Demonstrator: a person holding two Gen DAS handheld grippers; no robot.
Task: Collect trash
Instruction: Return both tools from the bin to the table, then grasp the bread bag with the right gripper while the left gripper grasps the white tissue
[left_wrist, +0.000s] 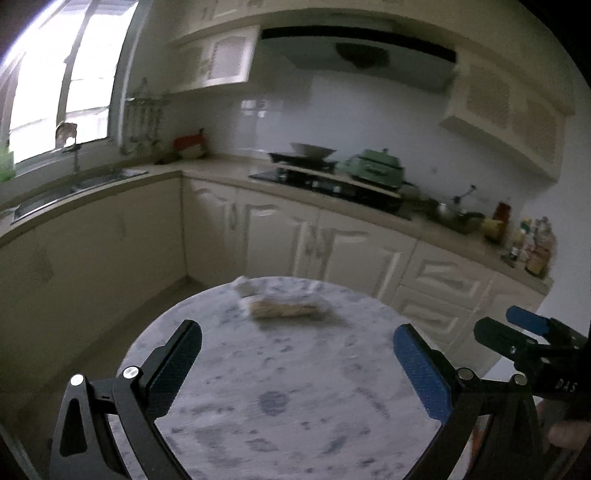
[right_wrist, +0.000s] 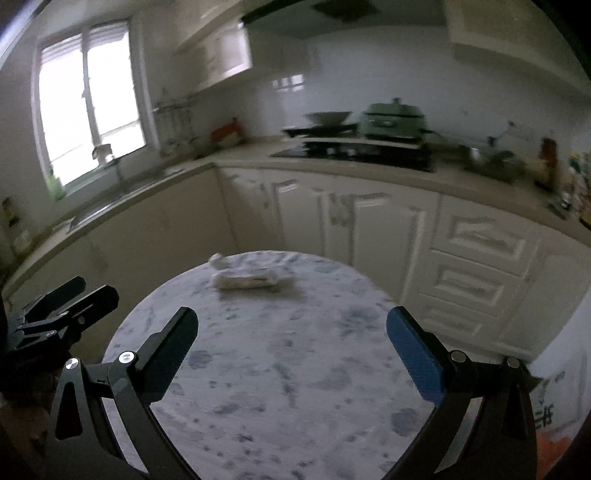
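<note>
A: Left wrist view: left gripper (left_wrist: 297, 365) spread wide, nothing between the fingers, held over the near part of the round table (left_wrist: 229, 417). Probably staging for a reach. Wrapper (left_wrist: 286, 308) lies at the far edge, well apart from it.

B: Right wrist view?

A: Right gripper (right_wrist: 291, 356) also released and bare, same hover. Wrapper (right_wrist: 247, 278) flat on the far side, crumpled paper (right_wrist: 236, 263) touching behind it.

B: Bin?

A: None visible. Pot (right_wrist: 393, 118) on the stove, lid on, contents hidden.
</note>
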